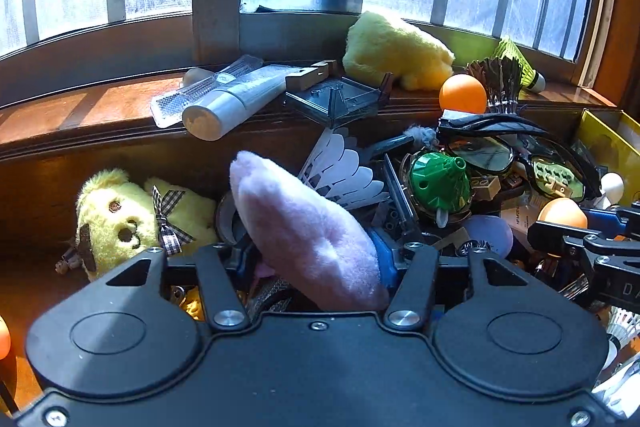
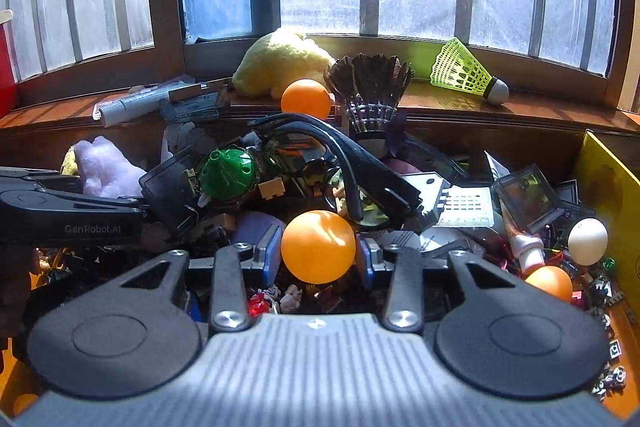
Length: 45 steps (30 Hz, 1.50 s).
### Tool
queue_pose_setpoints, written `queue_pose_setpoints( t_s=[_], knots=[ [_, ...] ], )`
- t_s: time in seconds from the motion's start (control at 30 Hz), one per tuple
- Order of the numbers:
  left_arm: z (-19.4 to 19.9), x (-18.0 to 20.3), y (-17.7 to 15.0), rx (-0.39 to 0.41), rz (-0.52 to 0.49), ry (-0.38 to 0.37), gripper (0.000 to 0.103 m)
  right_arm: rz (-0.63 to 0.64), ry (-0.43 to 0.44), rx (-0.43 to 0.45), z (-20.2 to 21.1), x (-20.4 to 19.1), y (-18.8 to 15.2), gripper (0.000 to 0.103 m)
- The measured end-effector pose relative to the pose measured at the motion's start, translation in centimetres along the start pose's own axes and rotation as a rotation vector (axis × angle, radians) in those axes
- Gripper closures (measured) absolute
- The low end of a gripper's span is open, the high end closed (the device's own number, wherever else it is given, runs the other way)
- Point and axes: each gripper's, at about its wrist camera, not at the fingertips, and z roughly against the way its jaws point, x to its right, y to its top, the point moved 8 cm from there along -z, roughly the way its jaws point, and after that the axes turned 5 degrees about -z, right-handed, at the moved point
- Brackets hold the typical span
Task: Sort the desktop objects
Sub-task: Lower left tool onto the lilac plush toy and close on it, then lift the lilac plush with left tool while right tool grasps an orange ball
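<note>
My left gripper [image 1: 316, 259] is shut on a pale pink plush toy [image 1: 300, 227], held above the clutter pile; the toy also shows in the right wrist view [image 2: 106, 167]. My right gripper [image 2: 318, 251] is shut on an orange ping-pong ball [image 2: 318, 247], which also shows in the left wrist view [image 1: 562, 213]. The pile holds a green cone-shaped toy [image 1: 438, 181], black glasses [image 1: 516, 147], a white feather shuttlecock [image 1: 344, 171] and small brick pieces.
A yellow plush bear [image 1: 120, 219] lies left of the pile. On the wooden sill sit a white tube [image 1: 236, 99], a yellow plush [image 1: 394, 51], an orange ball [image 1: 462, 93], a dark shuttlecock [image 2: 368, 87] and a green shuttlecock [image 2: 466, 73]. A yellow box [image 2: 608, 195] stands right.
</note>
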Motion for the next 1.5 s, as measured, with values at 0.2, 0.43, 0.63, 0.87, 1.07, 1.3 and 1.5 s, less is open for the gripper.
queue_pose_setpoints(
  t_s=[0.2,0.43,0.63,0.87,1.07,1.3,1.5],
  knots=[
    [2.1,-0.3,-0.3,0.018,-0.021,0.0,0.059,-0.043,0.004,0.015,1.6,0.2,0.1,0.06],
    [5.1,0.1,-0.6,0.047,-0.035,-0.026,0.058,-0.036,-0.008,0.016,4.2,0.0,-0.4,0.06],
    [7.7,1.9,-0.8,0.084,-0.056,-0.079,0.058,-0.043,-0.046,0.031,7.4,0.5,-1.8,0.06],
    [9.8,5.2,-0.7,0.113,-0.118,-0.108,0.058,-0.104,-0.085,0.067,10.7,2.8,-2.7,0.06],
    [10.6,8.1,-0.2,0.134,-0.136,-0.118,0.058,-0.149,-0.089,0.07,12.2,5.9,-3.2,0.06],
    [10.5,13.2,0.4,0.124,-0.123,-0.152,0.058,-0.167,-0.104,0.071,14.5,10.3,-3.2,0.06],
    [10.5,18.6,1.3,0.135,-0.165,-0.19,0.058,-0.183,-0.123,0.098,16.9,14.0,-2.9,0.06]
  ],
)
